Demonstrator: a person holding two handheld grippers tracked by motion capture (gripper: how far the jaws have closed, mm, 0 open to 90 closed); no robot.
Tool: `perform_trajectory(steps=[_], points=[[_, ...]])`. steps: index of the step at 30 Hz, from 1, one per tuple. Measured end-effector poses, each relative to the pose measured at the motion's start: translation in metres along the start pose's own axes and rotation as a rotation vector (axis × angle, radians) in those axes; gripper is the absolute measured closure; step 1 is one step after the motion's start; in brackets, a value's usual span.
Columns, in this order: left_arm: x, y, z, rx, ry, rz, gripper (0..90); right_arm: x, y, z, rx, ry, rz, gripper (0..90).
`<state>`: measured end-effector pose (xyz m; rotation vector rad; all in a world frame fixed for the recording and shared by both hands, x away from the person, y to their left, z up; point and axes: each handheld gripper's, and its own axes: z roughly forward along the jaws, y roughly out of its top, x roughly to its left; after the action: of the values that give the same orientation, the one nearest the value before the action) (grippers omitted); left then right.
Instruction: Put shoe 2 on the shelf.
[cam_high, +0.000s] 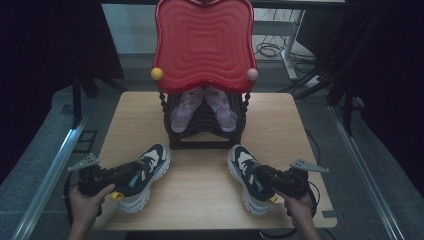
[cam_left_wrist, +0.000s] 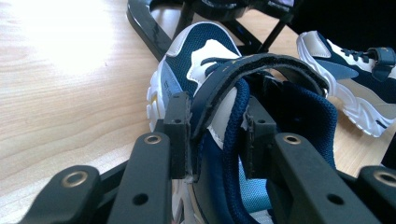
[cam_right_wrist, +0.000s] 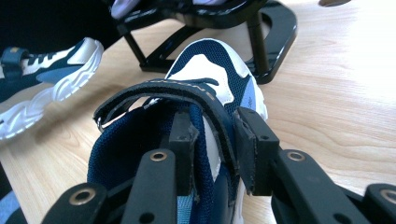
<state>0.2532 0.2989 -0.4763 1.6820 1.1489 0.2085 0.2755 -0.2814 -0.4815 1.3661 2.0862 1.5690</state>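
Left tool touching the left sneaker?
Touching. In the left gripper view, the left tool straddles the left sneaker's collar side, both jaw pads pressed against it and the strap.

Two sneakers are set on the worktop (cam_high: 200, 200), the left sneaker (cam_high: 145, 176) at the near left and the right sneaker (cam_high: 248, 177) at the near right, well apart. Behind and between them a shoe rack (cam_high: 205, 127) is placed, with a pair of small shoes (cam_high: 202, 107) on its lower tier. A tray (cam_high: 204, 42) is mounted above the rack.
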Motion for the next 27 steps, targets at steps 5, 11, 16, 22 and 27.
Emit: perform_trajectory(steps=[5,11,16,22,27], points=[[0.004,0.001,-0.009,-0.079,0.001,-0.017,68.7,-0.007,0.003,-0.01,-0.056,-0.024,0.014,68.9],[0.006,0.002,-0.017,-0.148,0.016,-0.041,68.7,-0.016,0.005,-0.022,-0.156,-0.049,0.048,69.1],[0.003,0.006,-0.023,-0.192,0.008,-0.049,68.6,-0.018,0.008,-0.029,-0.211,-0.06,0.049,69.2],[0.002,0.01,-0.026,-0.199,0.007,-0.052,68.5,-0.018,0.012,-0.031,-0.262,-0.067,0.039,69.3],[0.002,0.014,-0.028,-0.212,0.016,-0.053,68.5,-0.021,0.017,-0.032,-0.299,-0.044,0.061,69.4]])
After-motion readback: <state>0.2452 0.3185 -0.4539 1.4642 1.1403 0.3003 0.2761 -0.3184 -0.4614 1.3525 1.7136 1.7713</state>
